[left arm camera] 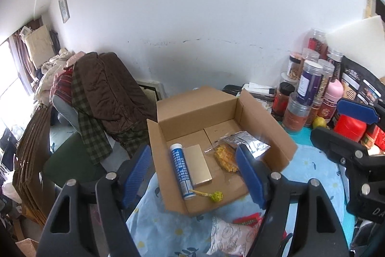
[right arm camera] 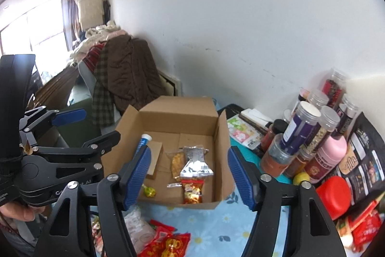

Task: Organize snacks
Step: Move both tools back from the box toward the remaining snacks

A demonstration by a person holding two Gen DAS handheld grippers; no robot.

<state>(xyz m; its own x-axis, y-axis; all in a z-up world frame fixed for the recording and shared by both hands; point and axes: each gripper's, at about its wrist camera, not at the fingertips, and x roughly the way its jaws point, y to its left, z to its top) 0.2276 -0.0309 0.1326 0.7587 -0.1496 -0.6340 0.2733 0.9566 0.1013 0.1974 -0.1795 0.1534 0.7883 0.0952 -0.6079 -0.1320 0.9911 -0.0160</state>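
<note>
Cardboard box (right arm camera: pixel 178 117) on tabletop (right arm camera: pixel 231 216) part-filled — blue tube (left arm camera: pixel 180 172), silver packet (right arm camera: pixel 196 164), red snack (right arm camera: pixel 192 189), yellow candy (right arm camera: pixel 149 192) inside. Red packets (right arm camera: pixel 168 242) near box not yet packed. Left gripper (left arm camera: pixel 192 175), right gripper (right arm camera: pixel 189 178): fingers released, empty.

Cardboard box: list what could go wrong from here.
1. The cardboard box sits near the table's left edge; a nudge could push it off.
2. Loose red snack packets lie right under both open, empty tongs, left and right; lowering blindly could crush them.
3. Stacked jars beside the box could topple if bumped.
</note>
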